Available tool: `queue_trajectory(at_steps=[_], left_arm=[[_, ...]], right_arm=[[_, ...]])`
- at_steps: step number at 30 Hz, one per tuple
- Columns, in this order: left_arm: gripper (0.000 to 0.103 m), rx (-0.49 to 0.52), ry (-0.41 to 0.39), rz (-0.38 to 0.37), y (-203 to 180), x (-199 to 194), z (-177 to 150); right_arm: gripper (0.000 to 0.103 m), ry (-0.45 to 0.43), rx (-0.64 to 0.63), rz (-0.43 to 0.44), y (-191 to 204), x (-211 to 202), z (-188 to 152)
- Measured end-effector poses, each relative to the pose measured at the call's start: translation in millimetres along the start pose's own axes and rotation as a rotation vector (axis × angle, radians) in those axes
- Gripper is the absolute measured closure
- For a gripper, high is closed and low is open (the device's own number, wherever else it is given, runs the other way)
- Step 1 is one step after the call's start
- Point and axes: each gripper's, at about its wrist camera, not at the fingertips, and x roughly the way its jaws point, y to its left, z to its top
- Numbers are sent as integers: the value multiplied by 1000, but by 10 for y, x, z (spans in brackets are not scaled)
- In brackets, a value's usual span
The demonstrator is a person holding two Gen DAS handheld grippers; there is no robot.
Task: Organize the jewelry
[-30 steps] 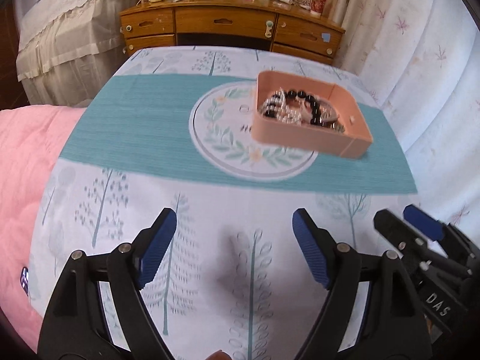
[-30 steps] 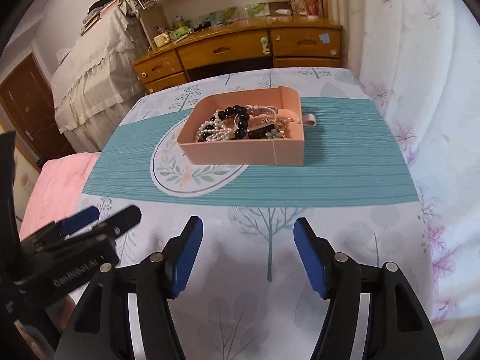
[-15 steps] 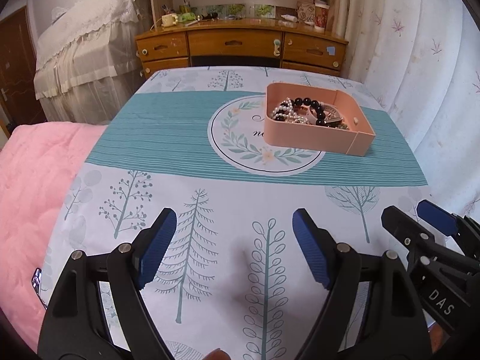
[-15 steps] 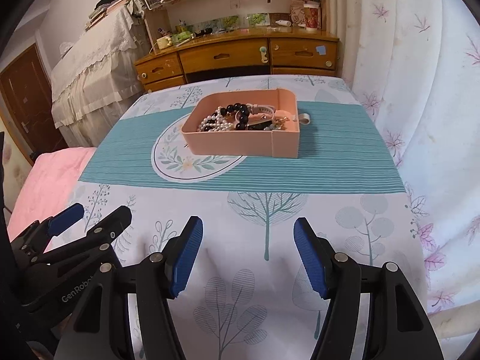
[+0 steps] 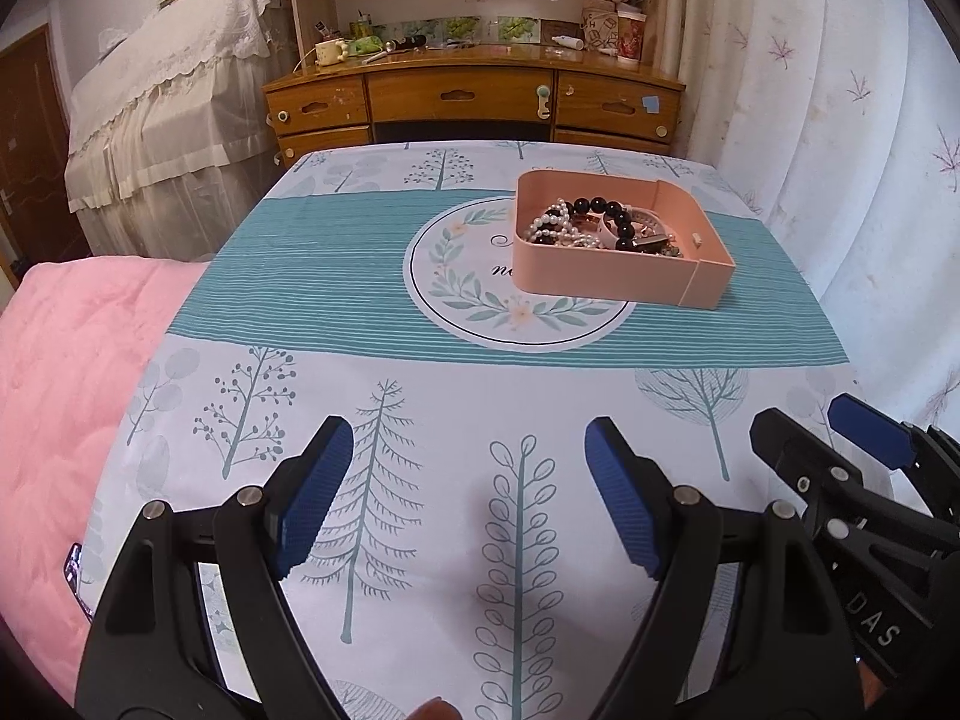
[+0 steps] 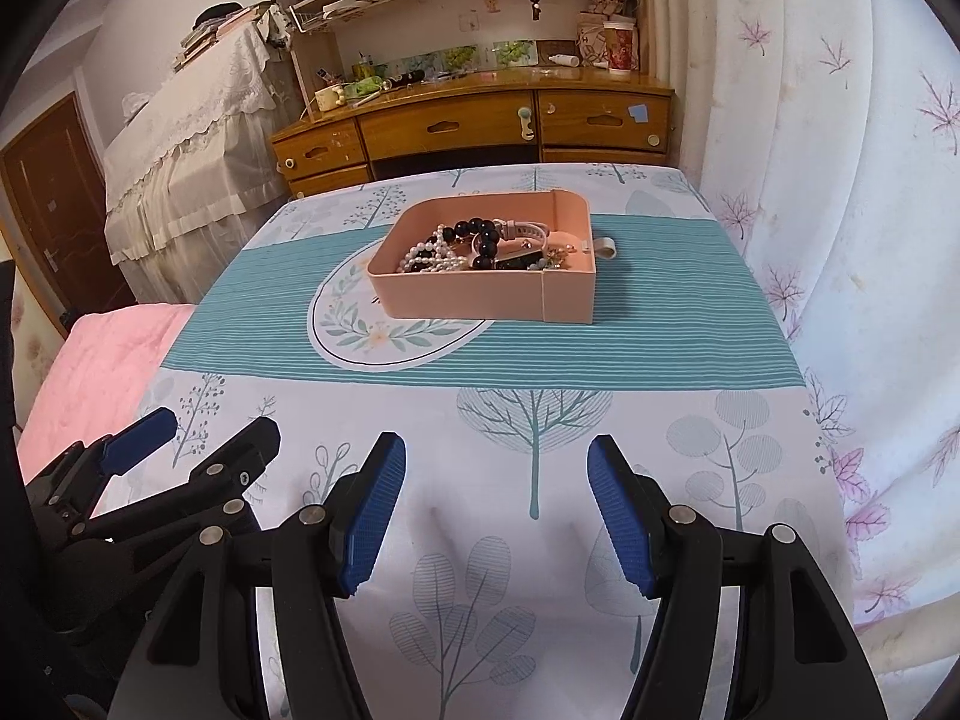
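I am looking at a shallow, rounded-corner pink plastic tray (image 5: 606,279) that is sitting flat and upright on the far half of the cloth, overlapping the right edge of its round leaf-wreath print. It is holding a tangled heap of jewelry: a white pearl strand (image 6: 429,252) is lying toward the left, and a bracelet of large glossy black beads (image 5: 603,210) is curving across the middle. A pale watch-like strap (image 6: 528,230) is resting behind the beads, and small metallic pieces I cannot make out are crowding the right corner.

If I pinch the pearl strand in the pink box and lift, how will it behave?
The pearl strand lies in loose curves, so it is probably floppy and will drape from the pinch. It is tangled among the black bead bracelet in the pink box, so it may drag neighbours up. Round, glossy beads could slip between the pads.
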Motion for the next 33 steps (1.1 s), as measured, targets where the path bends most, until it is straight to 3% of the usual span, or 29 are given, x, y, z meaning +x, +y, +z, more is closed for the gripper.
queue_trajectory(at_steps=[33], left_arm=[[25, -33, 36, 2, 10, 95, -67]], right_arm=[[39, 2, 0, 2, 32, -5, -43]])
